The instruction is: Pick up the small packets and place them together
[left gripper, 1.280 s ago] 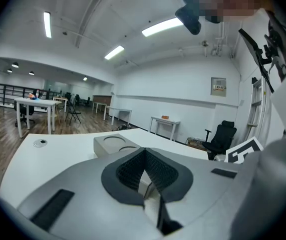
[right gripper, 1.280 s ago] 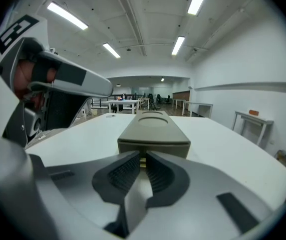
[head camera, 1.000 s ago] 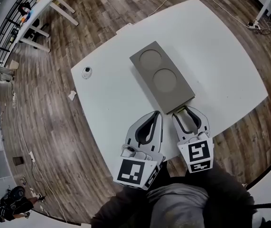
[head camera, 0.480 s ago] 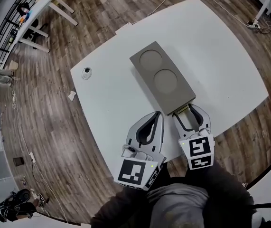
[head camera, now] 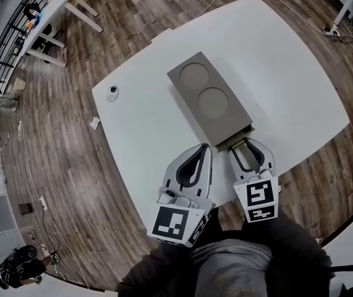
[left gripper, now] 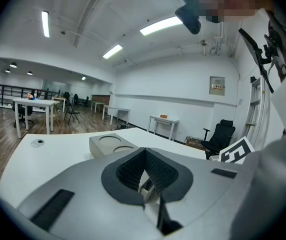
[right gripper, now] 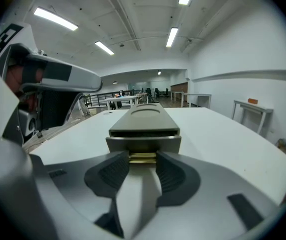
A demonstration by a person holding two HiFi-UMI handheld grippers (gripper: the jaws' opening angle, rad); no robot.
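Observation:
A grey box (head camera: 208, 101) with two round recesses in its top lies on the white table (head camera: 287, 73). Its drawer front (right gripper: 143, 143) faces me and stands slightly out of the box. On that front is a brass handle (right gripper: 143, 157). My right gripper (head camera: 245, 143) has just been closing its jaws, and the pads touch both ends of the handle. My left gripper (head camera: 205, 148) rests on the table beside it, shut with nothing between its fingers. No packets show in any view.
A small round object (head camera: 112, 93) sits near the table's far left edge. A scrap of paper (head camera: 94, 124) lies on the wood floor beside the table. The table's near edge runs just under both grippers.
The right gripper's jaws spread a little and then narrowed again round the handle, and it shifted slightly. The left gripper has stayed where it was.

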